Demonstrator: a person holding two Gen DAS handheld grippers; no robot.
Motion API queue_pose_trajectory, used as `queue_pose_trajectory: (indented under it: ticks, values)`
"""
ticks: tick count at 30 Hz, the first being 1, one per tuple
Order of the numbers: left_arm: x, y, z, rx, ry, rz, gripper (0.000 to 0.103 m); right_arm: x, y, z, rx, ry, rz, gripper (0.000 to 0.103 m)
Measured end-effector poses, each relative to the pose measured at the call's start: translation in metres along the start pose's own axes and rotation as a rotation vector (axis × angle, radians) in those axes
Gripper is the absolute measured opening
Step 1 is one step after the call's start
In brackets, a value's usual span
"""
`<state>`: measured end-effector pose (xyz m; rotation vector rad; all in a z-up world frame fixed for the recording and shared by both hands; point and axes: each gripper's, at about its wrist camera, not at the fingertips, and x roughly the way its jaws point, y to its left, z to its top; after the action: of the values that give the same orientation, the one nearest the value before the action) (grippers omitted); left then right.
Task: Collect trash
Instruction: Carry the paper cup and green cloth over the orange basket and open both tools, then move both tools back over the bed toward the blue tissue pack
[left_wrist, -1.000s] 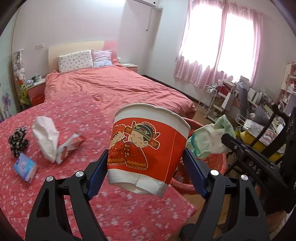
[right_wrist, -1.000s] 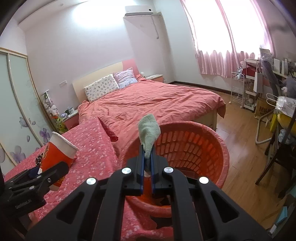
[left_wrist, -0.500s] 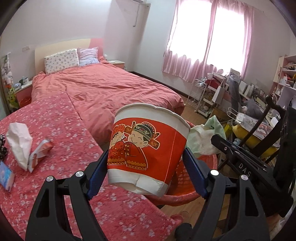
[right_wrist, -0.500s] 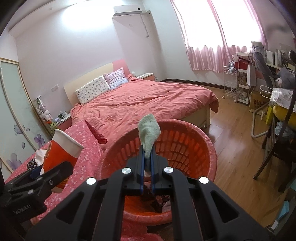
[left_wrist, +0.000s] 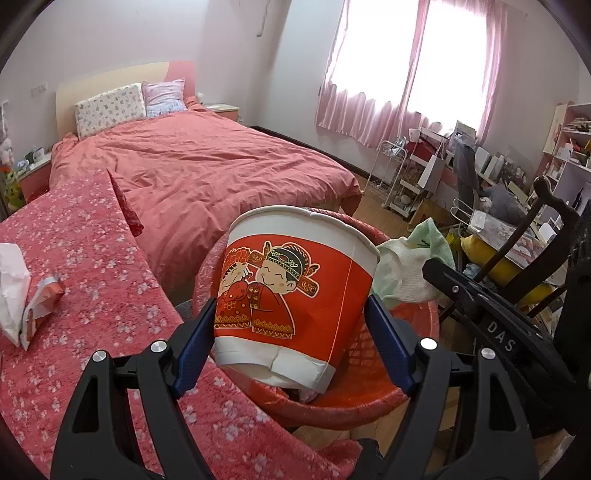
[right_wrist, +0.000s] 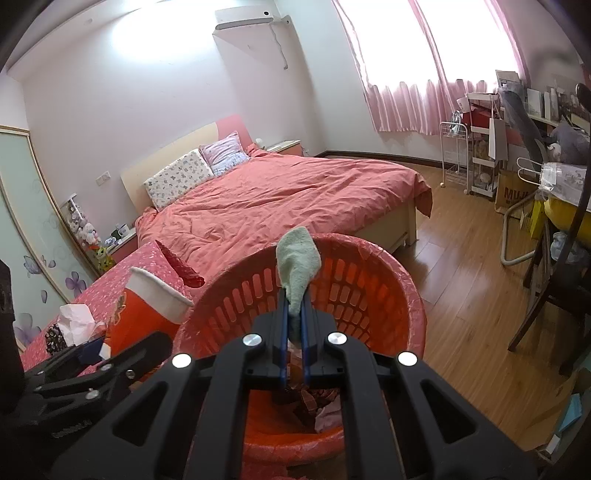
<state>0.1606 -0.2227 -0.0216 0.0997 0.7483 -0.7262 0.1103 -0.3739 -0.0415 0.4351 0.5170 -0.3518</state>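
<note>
My left gripper (left_wrist: 291, 325) is shut on a large red and white paper cup (left_wrist: 295, 295) with a cartoon couple on it, held tilted over the near rim of the red plastic basket (left_wrist: 351, 402). My right gripper (right_wrist: 293, 317) is shut on a pale green cloth (right_wrist: 297, 266), which sticks up above its fingertips over the same red basket (right_wrist: 354, 291). In the right wrist view the cup (right_wrist: 144, 314) shows at the left, beside the basket. Crumpled trash (right_wrist: 314, 402) lies at the basket's bottom. The cloth (left_wrist: 406, 266) also shows right of the cup.
A table with a red flowered cloth (left_wrist: 85, 258) holds a white tissue (left_wrist: 11, 288) and a torn wrapper (left_wrist: 44, 299) at the left. A bed with a red cover (left_wrist: 207, 162) lies behind. Wooden floor, a dark chair (right_wrist: 554, 291) and cluttered shelves fill the right.
Both grippers have moved toward and over the red basket, which now looms larger in both views. The table items have slid to the left edge. Both grips are unchanged.
</note>
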Motion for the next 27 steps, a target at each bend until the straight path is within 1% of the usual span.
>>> queue_pose_trajectory:
  ticks: [2,5,7,9,11,14,21,23,27]
  values:
    - [0.004,0.0,0.0,0.001,0.01,0.003,0.078,0.005,-0.002,0.001,0.007,0.009,0.008,0.008]
    - [0.013,0.0,-0.002,0.0,0.041,0.005,0.078,0.01,-0.006,0.002,0.015,0.015,0.011,0.018]
    - [0.019,0.003,-0.003,-0.01,0.066,0.0,0.079,0.013,-0.008,0.002,0.019,0.02,0.01,0.021]
    - [0.023,0.005,-0.005,-0.021,0.088,0.0,0.081,0.013,-0.01,0.002,0.025,0.021,0.008,0.027]
    - [0.025,0.008,-0.007,-0.027,0.098,0.0,0.083,0.013,-0.012,0.0,0.029,0.02,0.005,0.031]
    - [0.022,0.013,-0.009,-0.036,0.1,0.015,0.083,0.012,-0.013,-0.001,0.033,0.019,-0.006,0.033]
    - [0.002,0.03,-0.014,-0.049,0.073,0.088,0.083,0.006,-0.008,-0.002,0.022,0.003,-0.032,0.051]
    - [-0.003,0.038,-0.014,-0.049,0.069,0.109,0.083,0.005,-0.004,-0.002,0.01,0.002,-0.033,0.052]
    - [-0.023,0.056,-0.02,-0.05,0.041,0.184,0.083,0.0,0.01,-0.005,-0.02,0.005,-0.03,0.053]
